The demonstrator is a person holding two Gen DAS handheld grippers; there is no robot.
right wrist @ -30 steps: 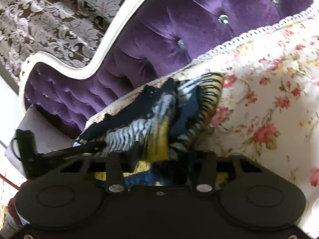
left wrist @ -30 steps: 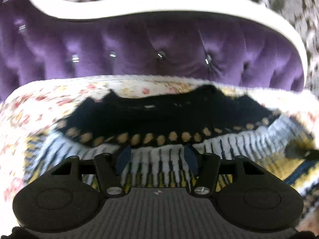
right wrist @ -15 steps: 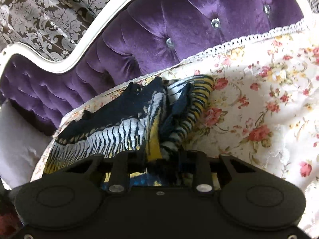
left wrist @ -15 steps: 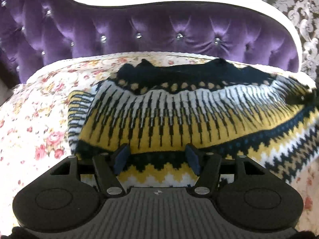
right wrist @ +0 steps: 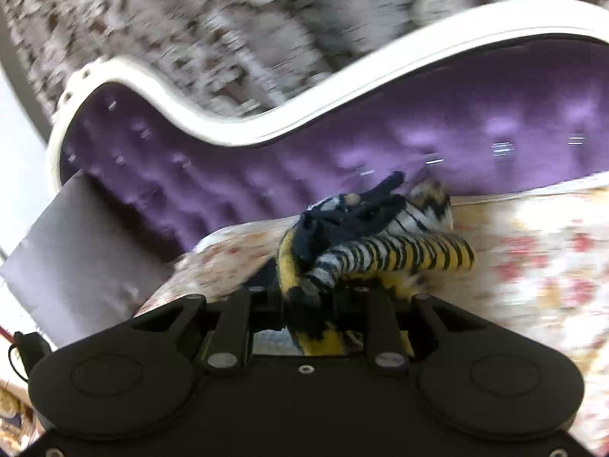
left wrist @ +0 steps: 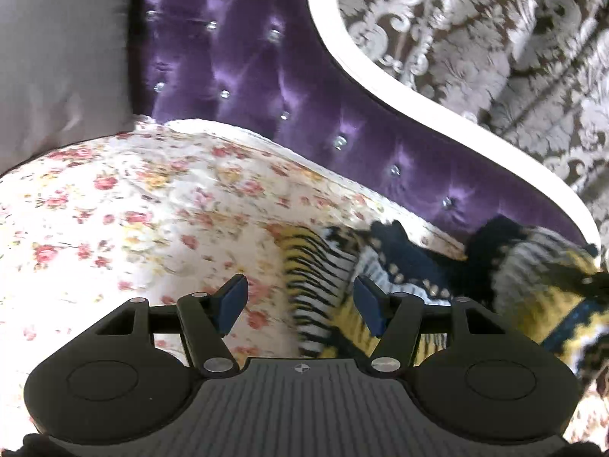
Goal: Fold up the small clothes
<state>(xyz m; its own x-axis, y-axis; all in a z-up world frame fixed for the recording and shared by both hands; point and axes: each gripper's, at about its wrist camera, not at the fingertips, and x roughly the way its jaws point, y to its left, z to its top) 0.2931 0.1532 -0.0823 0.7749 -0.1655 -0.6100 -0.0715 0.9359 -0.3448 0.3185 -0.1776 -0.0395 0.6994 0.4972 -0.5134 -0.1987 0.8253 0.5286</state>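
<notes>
A small knitted garment [left wrist: 399, 278] in black, yellow and white stripes lies bunched on the floral seat cover [left wrist: 125, 205], at the right of the left wrist view. My left gripper [left wrist: 300, 304] is open and empty, its right blue pad [left wrist: 367, 304] over the garment's left edge. In the right wrist view my right gripper [right wrist: 308, 304] is shut on the same garment [right wrist: 380, 243], whose folds rise bunched above the fingers. That view is blurred.
A purple tufted sofa back [left wrist: 289, 87] with a white curved frame [left wrist: 384, 80] rises behind the seat. A grey cushion [left wrist: 57, 57] stands at the left end. Patterned wallpaper [left wrist: 495, 30] is behind the sofa.
The garment, spread flat half a second ago, is now bunched up. My left gripper has swung left off it. My right gripper has moved, still holding the cloth.
</notes>
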